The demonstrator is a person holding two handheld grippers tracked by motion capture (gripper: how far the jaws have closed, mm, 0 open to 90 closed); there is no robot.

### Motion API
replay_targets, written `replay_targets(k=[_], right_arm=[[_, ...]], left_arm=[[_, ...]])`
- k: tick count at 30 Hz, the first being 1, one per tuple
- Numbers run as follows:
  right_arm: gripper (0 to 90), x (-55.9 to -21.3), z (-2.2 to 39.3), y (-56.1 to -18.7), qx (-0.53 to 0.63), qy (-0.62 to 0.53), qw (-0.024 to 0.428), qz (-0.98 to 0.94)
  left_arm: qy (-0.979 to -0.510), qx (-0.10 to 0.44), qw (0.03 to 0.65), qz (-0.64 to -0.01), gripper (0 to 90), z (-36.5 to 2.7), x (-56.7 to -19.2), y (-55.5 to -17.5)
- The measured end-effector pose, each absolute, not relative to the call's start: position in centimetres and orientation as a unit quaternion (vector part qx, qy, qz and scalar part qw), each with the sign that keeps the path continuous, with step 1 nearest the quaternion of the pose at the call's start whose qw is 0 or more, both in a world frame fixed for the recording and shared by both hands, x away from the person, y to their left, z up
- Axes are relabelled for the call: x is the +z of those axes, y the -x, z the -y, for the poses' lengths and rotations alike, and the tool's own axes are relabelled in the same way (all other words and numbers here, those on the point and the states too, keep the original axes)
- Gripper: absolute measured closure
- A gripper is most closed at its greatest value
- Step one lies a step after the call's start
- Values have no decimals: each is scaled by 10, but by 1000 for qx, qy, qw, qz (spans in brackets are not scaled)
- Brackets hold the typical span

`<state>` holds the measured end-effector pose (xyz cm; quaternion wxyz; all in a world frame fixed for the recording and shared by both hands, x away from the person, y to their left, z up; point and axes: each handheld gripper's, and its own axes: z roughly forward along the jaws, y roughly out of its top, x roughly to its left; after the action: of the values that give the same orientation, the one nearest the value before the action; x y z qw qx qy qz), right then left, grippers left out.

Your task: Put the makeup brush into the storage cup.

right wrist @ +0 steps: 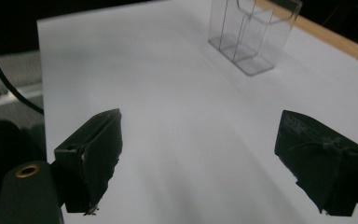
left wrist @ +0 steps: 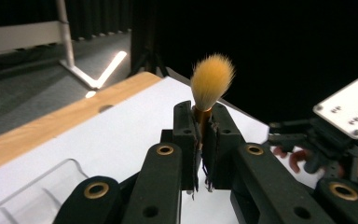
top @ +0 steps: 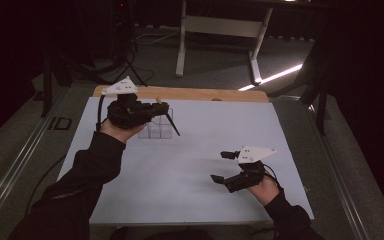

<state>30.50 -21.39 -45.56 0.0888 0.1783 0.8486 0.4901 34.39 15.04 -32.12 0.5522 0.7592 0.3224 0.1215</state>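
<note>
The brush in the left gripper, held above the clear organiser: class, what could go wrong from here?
1. The left gripper pinches the brush only at the thin neck below the bristles, so it might pivot or slip.
2. The long handle hangs close to the clear organiser; a careless move could knock that light box over.
3. The compartments look narrow, so the handle may catch a divider. The right gripper is open and far off, unable to steady anything.

Right gripper (right wrist: 200,163) jaws wide apart, nothing between them, bare white table (right wrist: 168,93) below; clear plastic organizer (right wrist: 251,32) upper right of frame.
</note>
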Motion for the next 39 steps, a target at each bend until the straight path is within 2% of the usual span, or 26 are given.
replay_targets(k=[20,31,39], right_arm=[[144,-457,222,-303,515,-192,99,-829],[142,-456,228,-304,540,-207,92,-811],[142,-456,229,-304,544,-208,90,-808]], left_arm=[[-767,205,478,-375,847,-164,-292,-373],[-767,236,429,-414,848,-153,-301,-402],[-750,238,421,-451,847,-148,-312,-421]])
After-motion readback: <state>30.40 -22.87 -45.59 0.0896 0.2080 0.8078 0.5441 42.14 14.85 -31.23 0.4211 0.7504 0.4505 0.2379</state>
